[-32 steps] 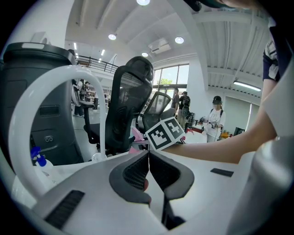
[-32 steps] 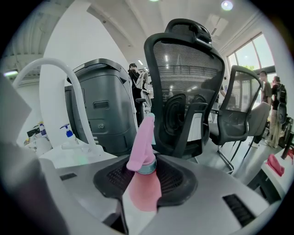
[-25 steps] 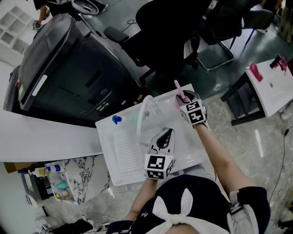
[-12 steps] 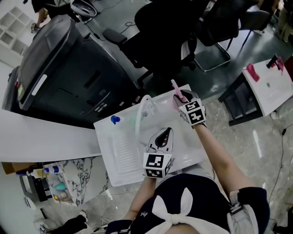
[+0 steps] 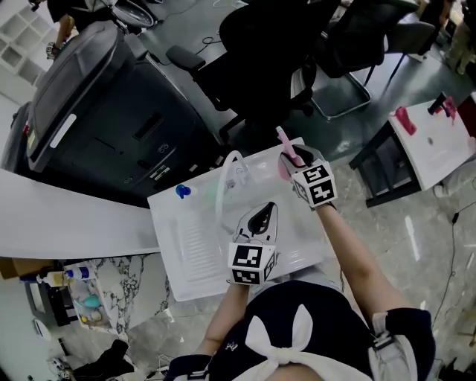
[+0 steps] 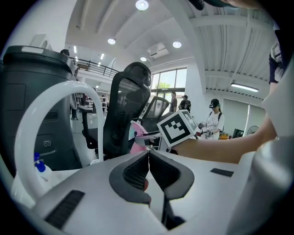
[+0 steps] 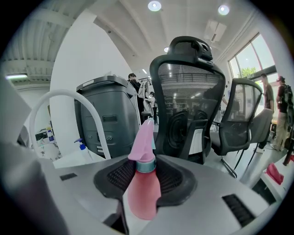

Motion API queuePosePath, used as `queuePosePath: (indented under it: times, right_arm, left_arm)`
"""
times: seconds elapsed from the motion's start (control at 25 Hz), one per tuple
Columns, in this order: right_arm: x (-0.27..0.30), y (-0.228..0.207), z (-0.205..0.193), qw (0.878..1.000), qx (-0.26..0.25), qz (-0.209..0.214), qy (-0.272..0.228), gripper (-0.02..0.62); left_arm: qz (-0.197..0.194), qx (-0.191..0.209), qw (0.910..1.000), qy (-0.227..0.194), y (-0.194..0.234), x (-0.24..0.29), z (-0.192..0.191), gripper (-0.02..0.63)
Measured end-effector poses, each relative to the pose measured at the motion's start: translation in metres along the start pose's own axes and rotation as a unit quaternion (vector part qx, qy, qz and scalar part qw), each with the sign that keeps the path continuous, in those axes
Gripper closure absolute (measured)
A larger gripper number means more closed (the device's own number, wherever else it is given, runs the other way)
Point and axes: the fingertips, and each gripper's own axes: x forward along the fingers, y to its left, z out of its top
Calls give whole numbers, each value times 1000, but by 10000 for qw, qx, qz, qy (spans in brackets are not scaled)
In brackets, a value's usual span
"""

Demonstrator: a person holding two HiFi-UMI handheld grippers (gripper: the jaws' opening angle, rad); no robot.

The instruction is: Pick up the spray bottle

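Right gripper (image 5: 295,160) clamped on pink spray bottle (image 7: 142,193) just under its collar, which keeps it upright, right of the faucet (image 6: 59,90). Left gripper (image 6: 148,172) jaws together, empty, parked in front of faucet, probably just staying clear.

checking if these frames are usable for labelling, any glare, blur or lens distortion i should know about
Head view: dim overall, with bowed edges, but the spray bottle still reads clearly as pink. Left gripper view: strong fisheye with black corners; the ceiling lights flare and the windows are blown out. Right gripper view: same fisheye; the spray bottle is sharp, and the chair behind it bends.
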Motion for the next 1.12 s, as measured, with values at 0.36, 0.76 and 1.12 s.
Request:
queuePosePath:
  times: [0.36, 0.76, 1.12]
  right_arm:
    - [-21, 3, 19, 9997, -45, -2, -255, 453]
    - [-47, 13, 32, 9988, -49, 32, -483, 454]
    - [-81, 27, 54, 9958, -71, 62, -912, 454]
  left_arm:
    - [44, 36, 10000, -62, 1, -1, 5, 578]
    - [55, 61, 9999, -100, 0, -4, 8, 578]
    - [24, 103, 9998, -149, -3, -6, 9, 578]
